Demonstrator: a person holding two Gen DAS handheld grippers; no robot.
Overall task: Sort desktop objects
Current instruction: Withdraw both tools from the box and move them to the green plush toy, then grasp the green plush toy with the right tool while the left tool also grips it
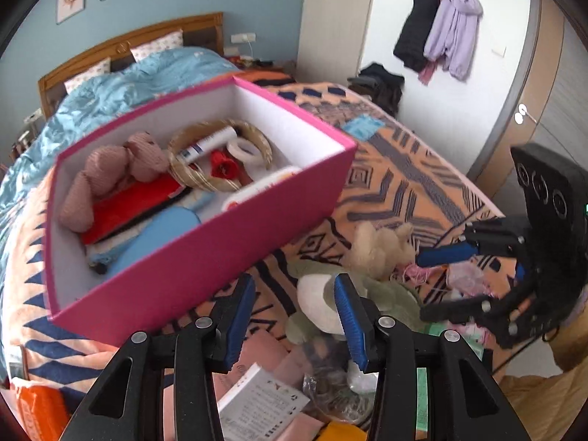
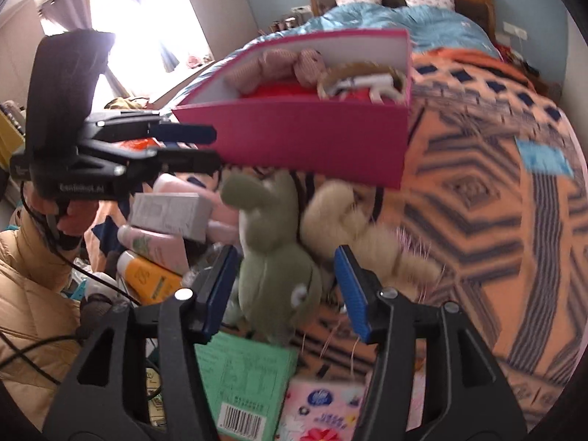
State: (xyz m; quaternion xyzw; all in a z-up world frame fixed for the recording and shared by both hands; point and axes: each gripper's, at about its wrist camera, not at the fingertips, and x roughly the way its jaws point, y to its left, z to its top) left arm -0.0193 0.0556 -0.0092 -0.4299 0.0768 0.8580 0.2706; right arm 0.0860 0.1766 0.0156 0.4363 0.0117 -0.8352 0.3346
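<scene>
A pink box (image 1: 205, 242) stands on the patterned bed cover (image 1: 397, 183); it holds a knitted bear (image 1: 121, 169), a woven ring (image 1: 220, 154), a tube, tape and red and blue items. It also shows in the right wrist view (image 2: 312, 139). A green plush frog (image 2: 272, 275) and a beige plush toy (image 2: 352, 228) lie in front of the box. My left gripper (image 1: 297, 290) is open and empty, above the frog (image 1: 327, 305). My right gripper (image 2: 284, 268) is open around the frog, not closed on it. The right gripper shows at the right of the left wrist view (image 1: 433, 283).
Boxes, bottles and packets are piled near me: a white box (image 2: 172, 213), a pink bottle (image 2: 154, 246), an orange tube (image 2: 147, 279), a green box (image 2: 242, 378), a tissue pack (image 2: 323, 408). A blue quilt (image 1: 110, 88) and a headboard lie beyond the box. Coats hang on the wall (image 1: 441, 25).
</scene>
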